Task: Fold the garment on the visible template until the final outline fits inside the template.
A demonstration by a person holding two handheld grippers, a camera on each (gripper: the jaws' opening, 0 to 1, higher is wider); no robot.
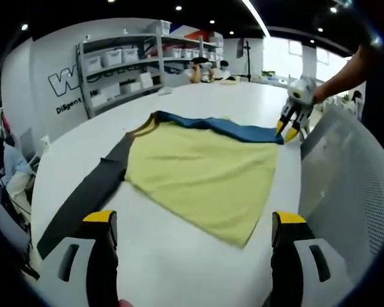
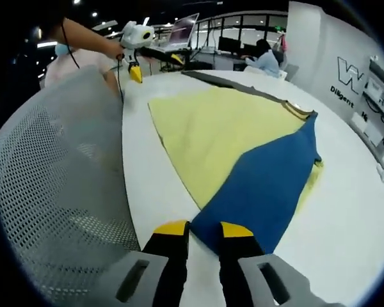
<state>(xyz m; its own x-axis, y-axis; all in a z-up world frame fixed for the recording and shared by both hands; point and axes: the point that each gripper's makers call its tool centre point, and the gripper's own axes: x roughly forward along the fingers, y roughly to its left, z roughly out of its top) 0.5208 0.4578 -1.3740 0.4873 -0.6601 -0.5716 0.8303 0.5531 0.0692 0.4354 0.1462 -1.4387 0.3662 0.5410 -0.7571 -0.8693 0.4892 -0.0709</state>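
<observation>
On the white surface (image 1: pixel 179 256), right gripper (image 2: pixel 203 231) pinched the shirt's (image 1: pixel 205 173) blue sleeve (image 2: pixel 262 185), left gripper (image 1: pixel 192 224) hung spread; sleeve fold underway, next likely carrying it across the yellow body.

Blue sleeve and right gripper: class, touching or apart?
Touching. The right gripper view shows the right gripper pinching the blue sleeve edge between its yellow-tipped jaws.

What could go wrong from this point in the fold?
1. The right gripper pinches only the blue sleeve's edge near the table rim; the cloth may slip out mid-fold.
2. The left gripper stands open above the yellow body, so pulling the sleeve could drag the unpinned garment.
</observation>
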